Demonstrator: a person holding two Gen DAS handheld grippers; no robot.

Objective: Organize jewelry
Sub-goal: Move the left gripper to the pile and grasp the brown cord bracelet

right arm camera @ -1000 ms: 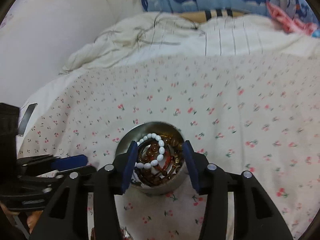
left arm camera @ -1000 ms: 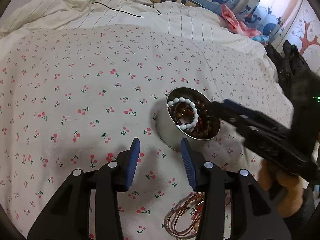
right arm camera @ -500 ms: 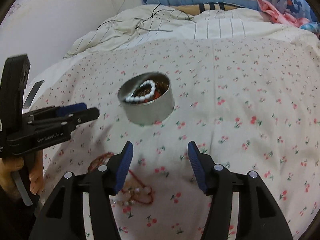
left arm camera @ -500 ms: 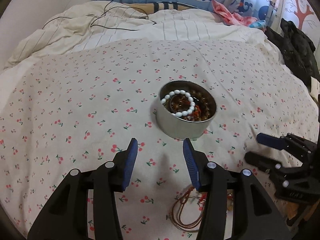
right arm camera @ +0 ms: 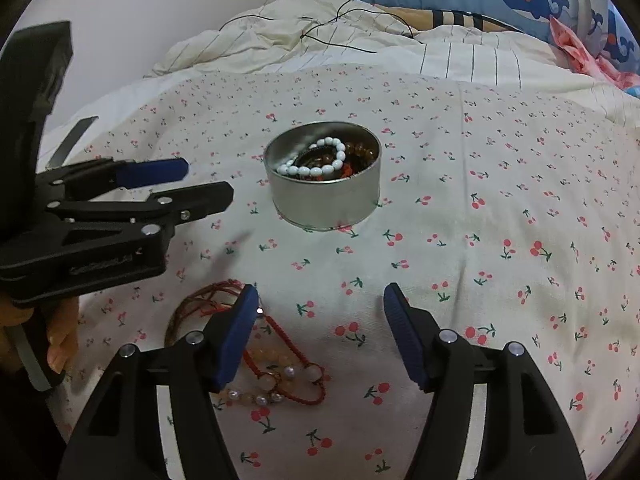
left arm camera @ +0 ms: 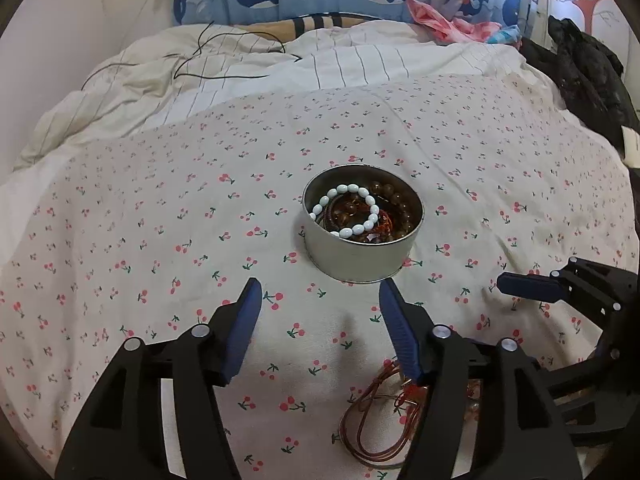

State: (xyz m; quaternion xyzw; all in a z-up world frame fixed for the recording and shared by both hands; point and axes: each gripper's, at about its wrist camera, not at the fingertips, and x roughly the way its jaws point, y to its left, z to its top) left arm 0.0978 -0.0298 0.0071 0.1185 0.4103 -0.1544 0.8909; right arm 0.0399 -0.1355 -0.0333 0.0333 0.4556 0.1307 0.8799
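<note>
Both grippers now backed off tin (left arm camera: 362, 232); white bead bracelet (left arm camera: 347, 211) inside. Left gripper (left arm camera: 320, 300), right gripper (right arm camera: 318, 304): fingers opening, empty. Red cord bracelets (right arm camera: 280, 356) remain on bedsheet (right arm camera: 500, 208).

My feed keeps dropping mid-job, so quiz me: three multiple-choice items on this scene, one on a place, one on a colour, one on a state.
1. Where does the white bead bracelet lie?
A. Inside the round metal tin
B. On the sheet beside the tin
C. Between the fingers of the right gripper

2. What colour is the braided cord lying loose on the cherry-print sheet?
A. Blue
B. Red
C. Green

3. What is between the fingers of the left gripper?
A. The tin
B. A bracelet
C. Nothing

Answers:
1 A: the white beads curl on top of the brown ones within the tin's rim.
2 B: the right wrist view shows red cord strung with pale beads.
3 C: its fingers are opening over bare sheet.
</note>
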